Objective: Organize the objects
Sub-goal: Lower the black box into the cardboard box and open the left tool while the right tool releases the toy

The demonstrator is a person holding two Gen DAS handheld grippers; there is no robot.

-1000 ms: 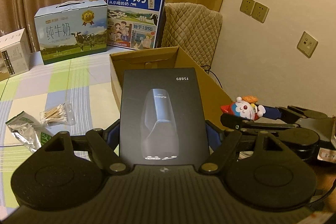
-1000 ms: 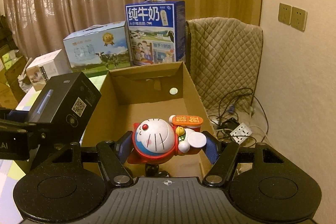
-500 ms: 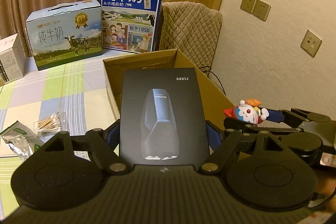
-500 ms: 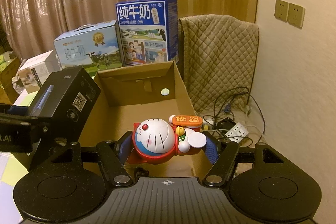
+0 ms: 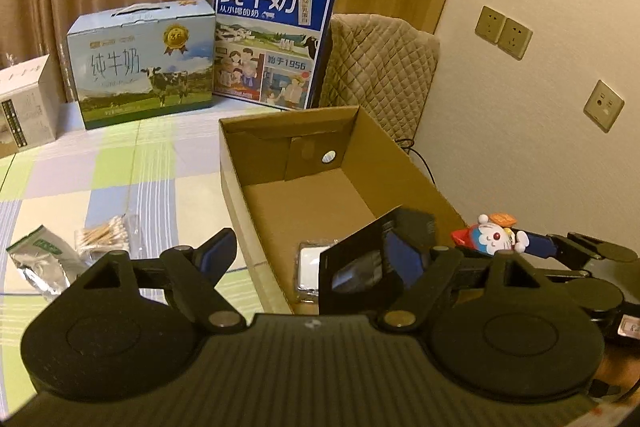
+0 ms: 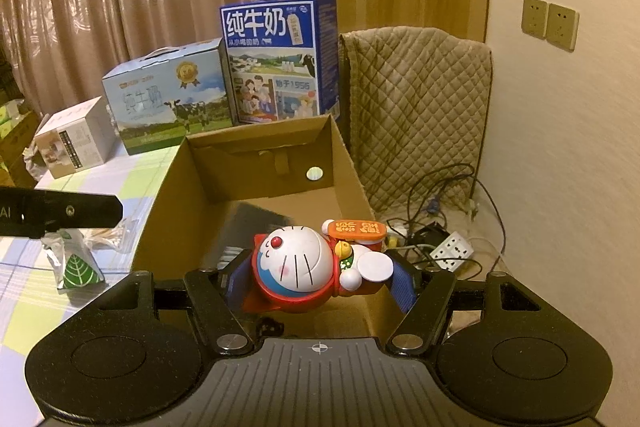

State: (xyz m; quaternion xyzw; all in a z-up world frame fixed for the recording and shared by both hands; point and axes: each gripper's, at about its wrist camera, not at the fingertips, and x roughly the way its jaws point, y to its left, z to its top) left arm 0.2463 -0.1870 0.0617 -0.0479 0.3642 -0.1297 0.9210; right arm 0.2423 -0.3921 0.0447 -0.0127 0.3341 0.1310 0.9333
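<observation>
over the open cardboard box [image 5: 404, 163] i've got my left gripper [image 5: 316, 251], its jaws spread wide with nothing between them. the black shaver box [image 5: 360, 259] sits tilted inside the cardboard box, leaning close against my right-side finger, partly over a small flat silver packet [image 5: 310, 273] on the box floor. whether that finger touches it, i cannot tell. on my right gripper [image 6: 320, 277] the jaws are clamped on the doraemon figure [image 6: 296, 263], held above the near end of the cardboard box. out on the checked counter [image 5: 120, 167] to the left lie a bundle of cotton swabs [image 5: 102, 233] and a foil pouch [image 5: 38, 259]. two milk cartons [image 5: 144, 61] stand behind, by the curtain.
</observation>
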